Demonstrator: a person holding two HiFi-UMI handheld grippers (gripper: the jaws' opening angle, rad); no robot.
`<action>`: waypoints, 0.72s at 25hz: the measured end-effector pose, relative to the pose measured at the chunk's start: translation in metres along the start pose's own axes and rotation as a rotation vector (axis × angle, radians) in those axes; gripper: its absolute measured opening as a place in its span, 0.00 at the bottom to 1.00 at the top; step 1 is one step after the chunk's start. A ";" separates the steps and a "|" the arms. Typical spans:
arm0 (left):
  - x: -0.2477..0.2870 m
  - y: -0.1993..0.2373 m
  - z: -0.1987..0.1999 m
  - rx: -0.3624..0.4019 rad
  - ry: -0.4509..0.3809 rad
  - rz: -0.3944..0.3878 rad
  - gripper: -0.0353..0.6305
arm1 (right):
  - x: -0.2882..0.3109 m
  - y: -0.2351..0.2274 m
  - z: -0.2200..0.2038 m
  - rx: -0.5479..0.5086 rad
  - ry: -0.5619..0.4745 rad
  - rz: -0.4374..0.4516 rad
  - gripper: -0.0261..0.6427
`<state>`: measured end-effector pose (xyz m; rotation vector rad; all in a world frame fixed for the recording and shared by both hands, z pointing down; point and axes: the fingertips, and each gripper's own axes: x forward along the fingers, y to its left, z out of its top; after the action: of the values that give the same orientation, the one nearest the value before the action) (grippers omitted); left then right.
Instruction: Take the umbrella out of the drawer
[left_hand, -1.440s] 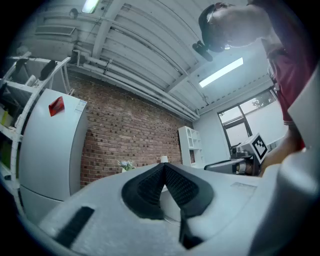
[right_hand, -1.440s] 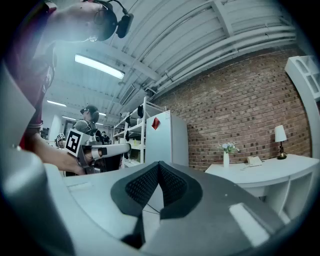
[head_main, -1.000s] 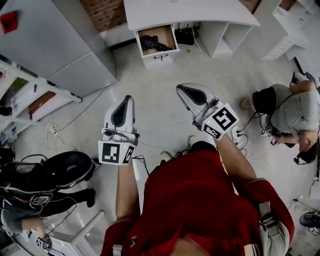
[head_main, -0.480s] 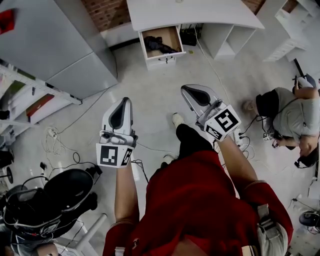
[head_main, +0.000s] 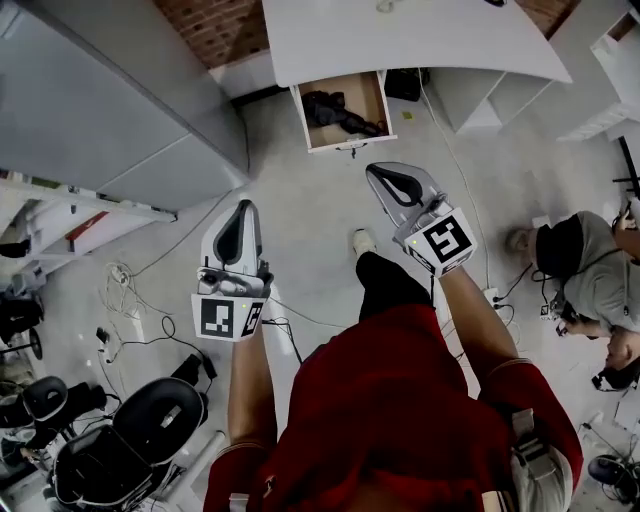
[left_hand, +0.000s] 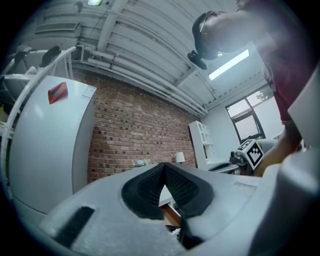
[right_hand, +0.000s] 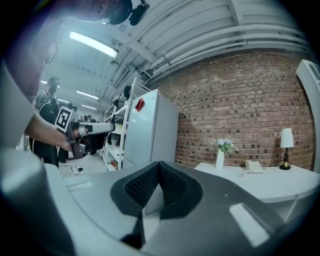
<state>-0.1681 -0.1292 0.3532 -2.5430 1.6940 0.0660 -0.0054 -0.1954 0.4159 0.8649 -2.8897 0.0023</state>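
The left claw (left_hand: 164, 169), tips together and empty, faces a brick wall (left_hand: 131, 131).

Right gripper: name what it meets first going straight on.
Probably the white desk, at its front above the open drawer; the way there from the right gripper looks free. Height is unclear.

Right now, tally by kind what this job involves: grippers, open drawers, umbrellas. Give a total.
Grippers: 2, the left gripper and the right gripper, both with jaws shut and empty
Open drawer: 1
Black umbrella: 1, lying in the drawer
Total: 4
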 end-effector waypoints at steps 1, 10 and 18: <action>0.010 0.006 -0.004 0.005 -0.001 0.000 0.06 | 0.009 -0.010 -0.004 -0.015 0.011 -0.003 0.06; -0.011 0.003 -0.018 -0.015 0.039 -0.010 0.06 | 0.019 0.010 -0.050 -0.093 0.202 0.001 0.06; -0.001 -0.008 -0.027 0.005 0.052 -0.026 0.06 | 0.030 -0.006 -0.095 -0.158 0.327 0.012 0.09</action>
<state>-0.1614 -0.1281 0.3800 -2.5843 1.6760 -0.0065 -0.0159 -0.2129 0.5136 0.7419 -2.5514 -0.0747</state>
